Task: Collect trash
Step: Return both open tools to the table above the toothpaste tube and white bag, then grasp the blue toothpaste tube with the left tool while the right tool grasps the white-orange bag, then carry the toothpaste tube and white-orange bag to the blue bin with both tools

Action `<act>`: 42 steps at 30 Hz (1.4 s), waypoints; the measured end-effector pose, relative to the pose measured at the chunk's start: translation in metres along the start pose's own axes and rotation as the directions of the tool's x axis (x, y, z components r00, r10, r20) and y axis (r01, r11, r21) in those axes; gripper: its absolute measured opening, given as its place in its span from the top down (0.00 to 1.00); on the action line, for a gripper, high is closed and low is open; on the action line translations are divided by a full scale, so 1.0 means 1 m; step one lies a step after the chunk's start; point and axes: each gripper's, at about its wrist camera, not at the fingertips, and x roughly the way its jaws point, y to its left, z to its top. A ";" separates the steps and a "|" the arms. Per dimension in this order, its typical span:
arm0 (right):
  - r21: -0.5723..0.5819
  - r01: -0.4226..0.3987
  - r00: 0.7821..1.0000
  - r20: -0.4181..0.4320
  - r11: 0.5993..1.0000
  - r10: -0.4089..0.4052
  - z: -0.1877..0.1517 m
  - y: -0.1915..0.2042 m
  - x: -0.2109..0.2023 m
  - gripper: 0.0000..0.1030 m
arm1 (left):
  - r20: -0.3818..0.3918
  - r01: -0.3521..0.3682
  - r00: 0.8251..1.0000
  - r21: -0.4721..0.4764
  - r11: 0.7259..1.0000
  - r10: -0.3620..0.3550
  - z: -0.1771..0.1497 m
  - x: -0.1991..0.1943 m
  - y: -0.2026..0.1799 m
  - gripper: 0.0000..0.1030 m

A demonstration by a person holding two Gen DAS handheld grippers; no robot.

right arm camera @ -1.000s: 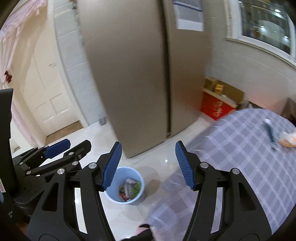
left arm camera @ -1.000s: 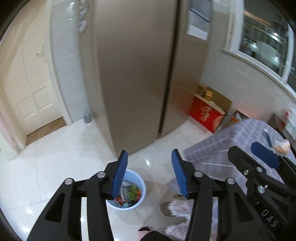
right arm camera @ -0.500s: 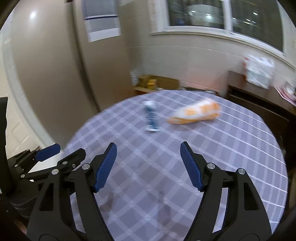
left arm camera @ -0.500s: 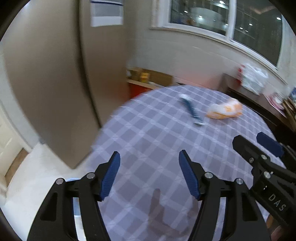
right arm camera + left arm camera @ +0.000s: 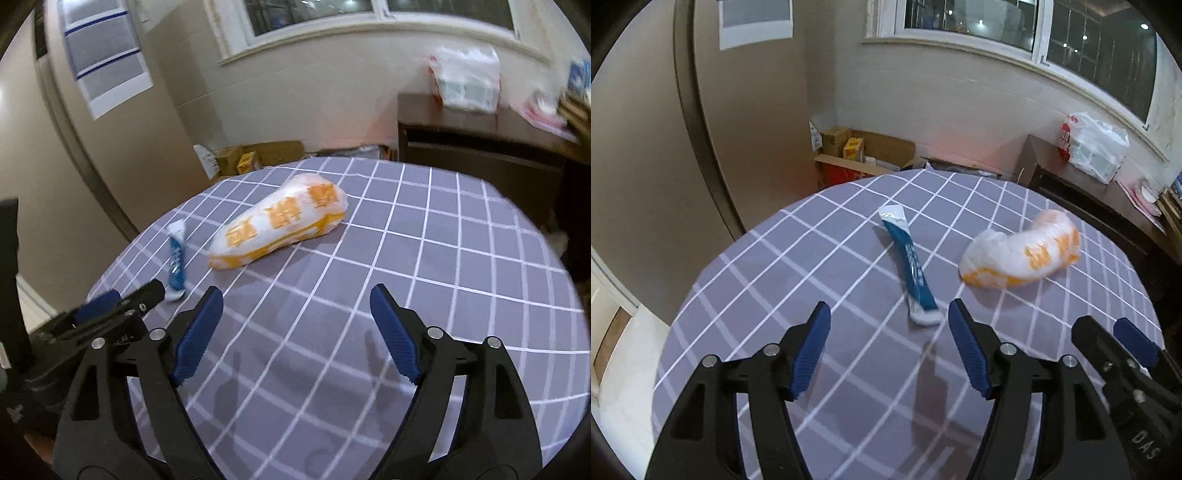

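Round worktop (image 5: 820, 266) under a grey-violet cloth with white grid lines. Two pieces of trash lie on it, near each other but not touching.

Blue wrapper (image 5: 911, 264): long, narrow, flattened, white crimped ends. Lies flat toward the left-centre of the cloth, its near end just ahead of the left gripper (image 5: 889, 350). In the right wrist view it sits at the worktop's left edge zone, beside the left gripper's tip.

White-and-orange bag (image 5: 280, 226): puffy, orange print, lying on its side, to the right of the blue wrapper. It lies ahead of the right gripper (image 5: 295, 330), a short way beyond the jaws.

Left gripper: jaws spread, nothing between them, held above the cloth; blue wrapper's near end falls just beyond the gap. Its shadow shows on the cloth below.

Right gripper: jaws opening, wide apart, nothing between them; only bare cloth seen through the gap.

Surroundings: tall beige cabinet (image 5: 646, 147) at left with a paper sheet (image 5: 755, 20) stuck on it; cardboard boxes (image 5: 864, 147) on the floor behind the worktop; dark wooden sideboard (image 5: 480, 144) at right with a white plastic bag (image 5: 465, 79) on top; window (image 5: 1015, 22) above, dark outside.
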 end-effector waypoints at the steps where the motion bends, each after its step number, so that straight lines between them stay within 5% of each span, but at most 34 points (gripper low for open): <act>1: 0.020 -0.001 1.000 -0.001 1.000 0.002 0.003 -0.002 0.006 0.21 | -0.002 -0.008 1.000 0.007 1.000 0.008 0.003 0.007 -0.002 0.37; 4: 0.069 -0.012 1.000 0.003 0.998 0.012 0.012 -0.006 0.018 0.21 | -0.030 -0.013 0.999 0.021 1.000 0.014 0.012 0.028 -0.005 0.39; 6: 0.095 -0.012 1.000 0.014 0.995 0.011 0.019 -0.005 0.024 0.21 | -0.039 -0.007 0.999 0.022 1.000 0.008 0.018 0.034 -0.002 0.50; 9: 0.125 -0.013 1.000 0.029 0.992 0.010 0.030 0.001 0.032 0.16 | -0.036 -0.003 0.999 0.035 0.999 0.004 0.029 0.043 0.000 0.89; 17: 0.094 0.037 0.998 -0.047 0.995 -0.033 0.040 0.025 0.068 0.19 | -0.035 0.004 0.999 -0.032 0.999 -0.005 0.036 0.044 0.027 0.92; 19: 0.072 0.026 0.998 -0.059 0.997 -0.022 0.040 0.027 0.069 0.55 | -0.039 0.015 0.999 -0.057 0.998 -0.017 0.037 0.039 0.037 0.92; 22: 0.062 0.011 0.997 -0.071 0.998 -0.006 0.036 0.031 0.065 0.65 | -0.013 0.020 1.000 -0.035 0.999 -0.021 0.034 0.026 0.040 0.92; 29: -0.075 -0.062 0.997 -0.053 0.995 0.059 0.014 0.071 0.037 0.68 | 0.025 0.026 0.999 -0.030 0.999 -0.026 0.012 -0.007 0.065 0.92; 42: -0.325 -0.266 0.964 -0.102 0.908 0.246 -0.053 0.218 -0.028 0.68 | 0.100 -0.039 0.993 -0.191 0.981 0.059 -0.048 -0.110 0.199 0.92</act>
